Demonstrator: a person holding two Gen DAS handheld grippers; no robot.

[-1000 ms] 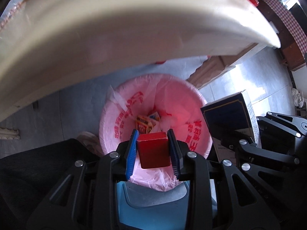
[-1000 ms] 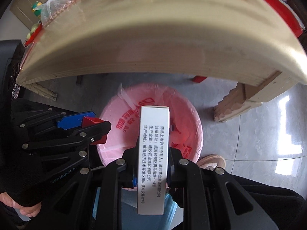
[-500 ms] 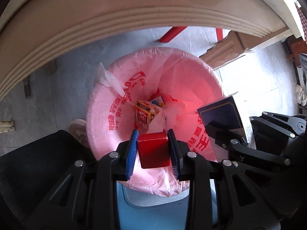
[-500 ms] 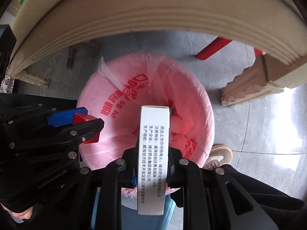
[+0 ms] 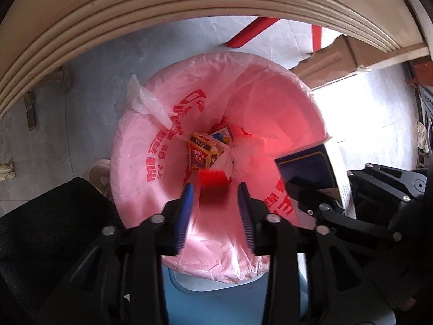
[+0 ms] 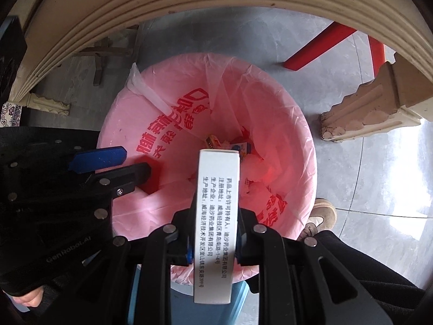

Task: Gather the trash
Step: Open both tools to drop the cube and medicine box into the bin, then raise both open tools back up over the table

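Two grippers hang over our pink-lined bin (image 5: 167, 178): the right gripper (image 6: 215, 239) stays clamped on the white box (image 6: 216, 216), while the left gripper (image 5: 215, 205), jaws opening, has just let the red box (image 5: 212, 187) drop, one piece binned.

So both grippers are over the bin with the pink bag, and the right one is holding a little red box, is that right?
Not quite. The right gripper is shut on the white box, as the right wrist view shows. Both grippers do hang over the pink-lined bin.
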